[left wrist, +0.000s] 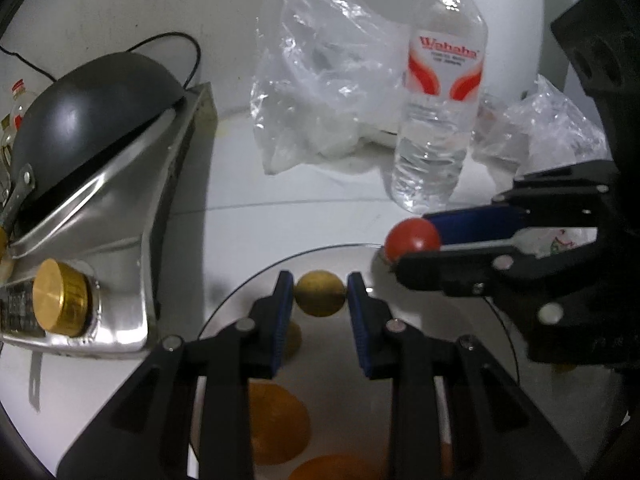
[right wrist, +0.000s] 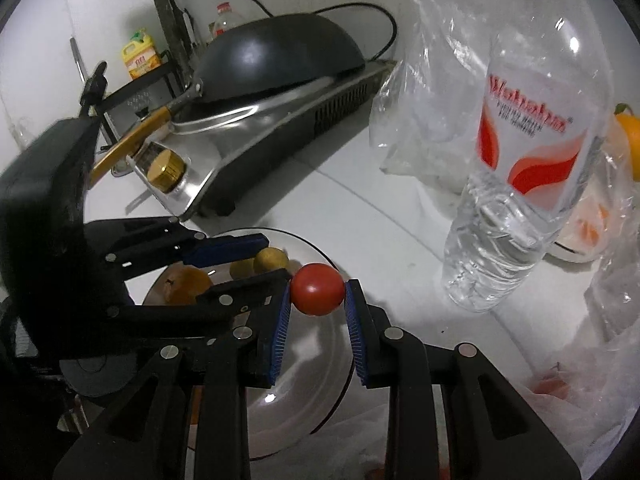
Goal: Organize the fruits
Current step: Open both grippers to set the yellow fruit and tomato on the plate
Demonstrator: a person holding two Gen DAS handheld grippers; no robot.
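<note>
Two black hand-held grippers with blue ribbed pads meet over a round reflective metal plate (right wrist: 320, 360) on a white counter (left wrist: 280, 200), each clamped on a piece of fruit. The right gripper (right wrist: 318, 304) pinches a small glossy red tomato (right wrist: 317, 289) between its pads, held above the plate's far rim; the left gripper (left wrist: 320, 294) squeezes a small dull-yellow round fruit (left wrist: 320, 294) over the plate's middle. Below and behind the left gripper's fingers, larger orange fruits (left wrist: 276, 424) already lie on the plate. The step in hand appears to be setting both fruits down among the others: done well, each should be lowered until it nearly touches the metal before the pads part, since round fruit would likely roll on the slick surface, and the tomato looks soft enough to bruise if squeezed harder. The two grippers sit close together, so releasing one at a time seems wise. Just beyond the right gripper stands a clear plastic water bottle (left wrist: 436, 112) with a red-and-white label reading "Wahaha"; smaller print beneath is illegible. Crumpled clear plastic bags (left wrist: 320, 92) lie behind it. Far to the left, a dark upturned wok (right wrist: 280, 60) rests on a steel stove with a brass knob (right wrist: 166, 168); a yellow bottle (right wrist: 140, 58) beyond bears unreadable writing.
</note>
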